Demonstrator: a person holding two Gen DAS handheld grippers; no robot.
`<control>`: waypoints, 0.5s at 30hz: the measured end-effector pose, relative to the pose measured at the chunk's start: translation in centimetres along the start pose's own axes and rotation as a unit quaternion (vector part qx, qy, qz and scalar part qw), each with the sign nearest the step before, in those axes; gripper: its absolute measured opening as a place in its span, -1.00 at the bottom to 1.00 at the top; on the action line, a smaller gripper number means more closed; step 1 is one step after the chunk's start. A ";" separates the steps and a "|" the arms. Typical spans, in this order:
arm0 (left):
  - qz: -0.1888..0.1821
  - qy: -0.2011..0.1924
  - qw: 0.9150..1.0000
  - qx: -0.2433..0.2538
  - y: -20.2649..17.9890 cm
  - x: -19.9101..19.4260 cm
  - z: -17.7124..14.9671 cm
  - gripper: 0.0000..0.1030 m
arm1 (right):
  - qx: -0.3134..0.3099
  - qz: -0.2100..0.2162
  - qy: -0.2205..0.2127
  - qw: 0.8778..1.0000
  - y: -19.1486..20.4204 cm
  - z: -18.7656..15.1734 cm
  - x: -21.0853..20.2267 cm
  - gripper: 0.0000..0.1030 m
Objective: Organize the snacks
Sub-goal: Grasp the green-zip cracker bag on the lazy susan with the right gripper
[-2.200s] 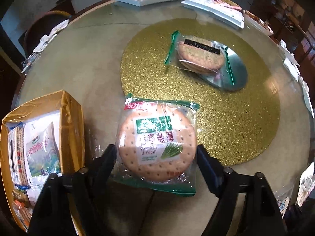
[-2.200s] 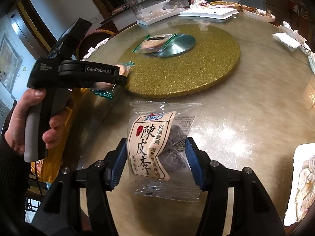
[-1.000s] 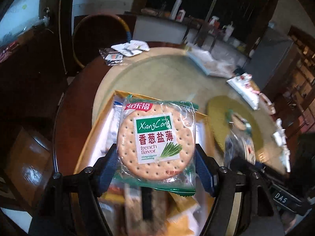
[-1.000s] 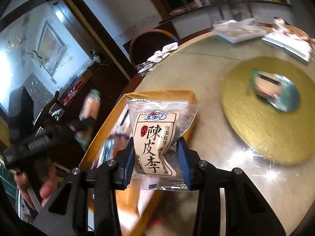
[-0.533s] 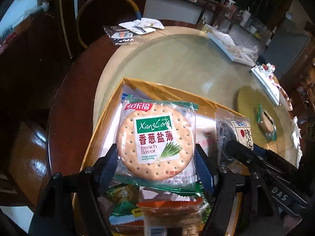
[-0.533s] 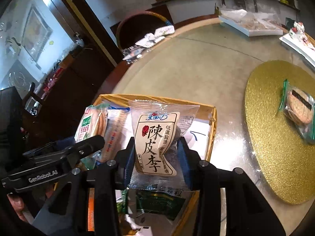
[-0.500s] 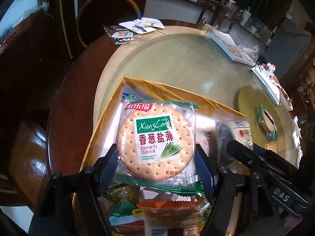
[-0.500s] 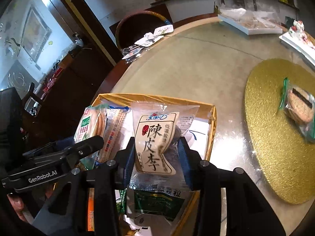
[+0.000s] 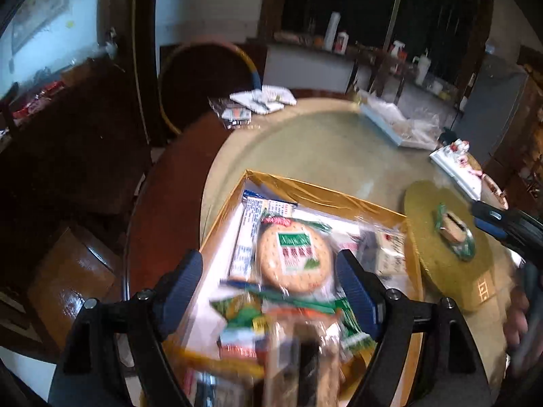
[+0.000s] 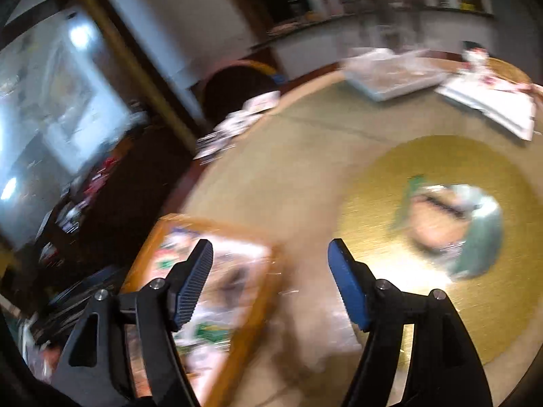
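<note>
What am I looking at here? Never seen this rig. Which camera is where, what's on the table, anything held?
No robot: a person holds a two-finger tool in each hand, each with a fisheye camera looking along its fingers. The left view shows the left tool open above a gold box of snack packets, a round cracker pack lying inside, not gripped. The right view, blurred, shows the right tool open and empty over the round table. One more wrapped cracker sits on the gold turntable.

2 wrist views above shared gold box [image 9: 325, 193]
</note>
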State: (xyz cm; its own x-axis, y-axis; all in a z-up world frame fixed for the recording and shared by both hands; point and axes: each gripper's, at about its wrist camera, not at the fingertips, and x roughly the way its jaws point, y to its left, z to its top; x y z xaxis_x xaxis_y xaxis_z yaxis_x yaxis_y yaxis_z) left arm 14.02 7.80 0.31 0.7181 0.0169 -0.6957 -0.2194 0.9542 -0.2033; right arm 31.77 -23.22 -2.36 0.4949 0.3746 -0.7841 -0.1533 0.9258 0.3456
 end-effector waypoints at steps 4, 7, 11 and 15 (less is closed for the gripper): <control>-0.047 -0.002 0.999 -0.004 -0.5 -2.4 -2.6 0.58 | 0.060 -0.045 0.042 0.996 -5.1 2.1 2.7 0.38; -0.073 0.000 0.997 -0.012 -0.7 -3.4 -4.1 0.58 | 0.062 -0.109 0.043 0.991 -7.0 3.7 4.4 0.38; -0.083 0.007 0.996 0.010 -1.5 -4.1 -4.7 0.58 | 0.036 -0.144 0.060 0.987 -8.2 5.4 7.7 0.38; -0.081 -0.002 0.997 0.014 -1.8 -4.6 -4.9 0.58 | 0.078 -0.105 0.060 0.990 -10.5 5.4 8.2 0.38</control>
State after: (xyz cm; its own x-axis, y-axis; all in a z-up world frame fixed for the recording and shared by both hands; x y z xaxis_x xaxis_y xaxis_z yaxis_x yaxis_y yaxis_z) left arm 7.82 4.52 0.48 0.7456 -0.1363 -0.6524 -0.0821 0.9526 -0.2929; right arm 42.02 -30.12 -9.66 0.3951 0.1867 -0.8994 0.0799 0.9684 0.2362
